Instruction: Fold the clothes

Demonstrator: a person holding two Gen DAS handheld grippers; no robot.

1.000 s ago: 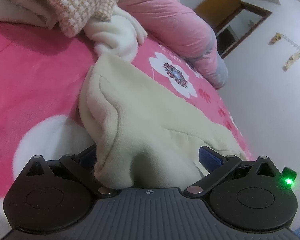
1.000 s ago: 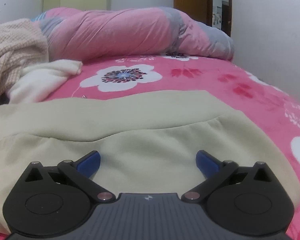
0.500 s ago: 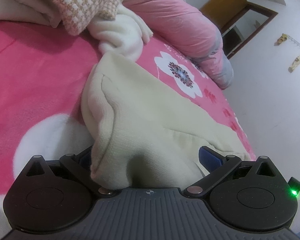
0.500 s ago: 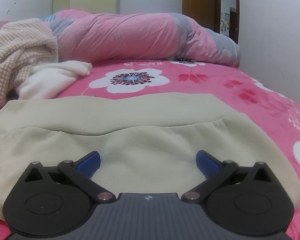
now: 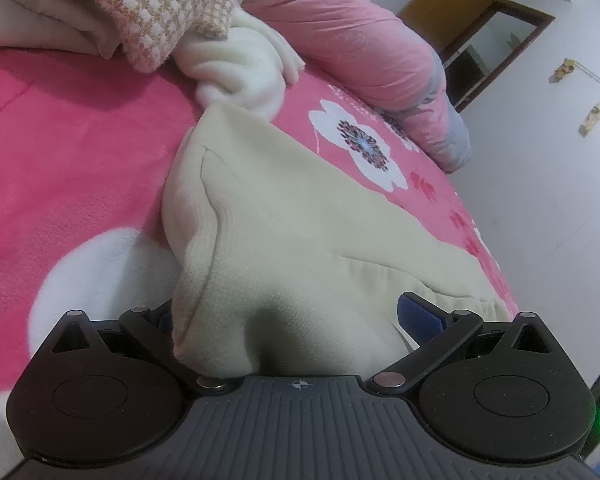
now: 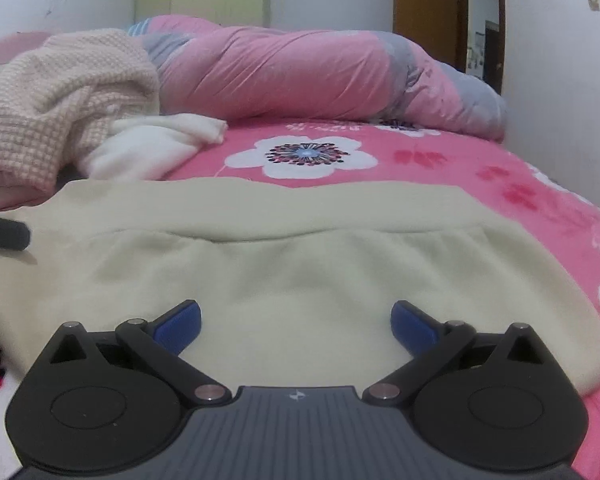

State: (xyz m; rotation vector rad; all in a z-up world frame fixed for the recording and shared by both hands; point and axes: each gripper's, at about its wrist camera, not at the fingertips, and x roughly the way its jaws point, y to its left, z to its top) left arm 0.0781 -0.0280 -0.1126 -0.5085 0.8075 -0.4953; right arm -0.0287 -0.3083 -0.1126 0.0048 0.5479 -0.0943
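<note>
A cream fleece garment (image 5: 300, 216) lies folded on the pink flowered bed sheet (image 5: 60, 152). My left gripper (image 5: 290, 316) is open at the garment's near left corner. A raised hump of the cloth sits between its jaws and covers the left finger; the blue right pad (image 5: 416, 316) shows. In the right wrist view the same garment (image 6: 300, 264) spreads flat, with a folded band across its far side. My right gripper (image 6: 296, 324) hovers open over its near edge, holding nothing. The left gripper's black tip (image 6: 4, 234) pokes in at that view's left edge.
A pink-and-beige checked knit (image 5: 160, 8) and a white fleece piece (image 5: 240, 68) are piled beyond the garment. A rolled pink quilt (image 6: 320, 76) lies along the far side. The bed's right edge meets a white wall (image 5: 560, 200); a wooden door (image 6: 424, 12) stands behind.
Both cameras have drawn back a little from the garment. The left gripper's tip has come into the right wrist view. The cloth hump between the left jaws stays.
</note>
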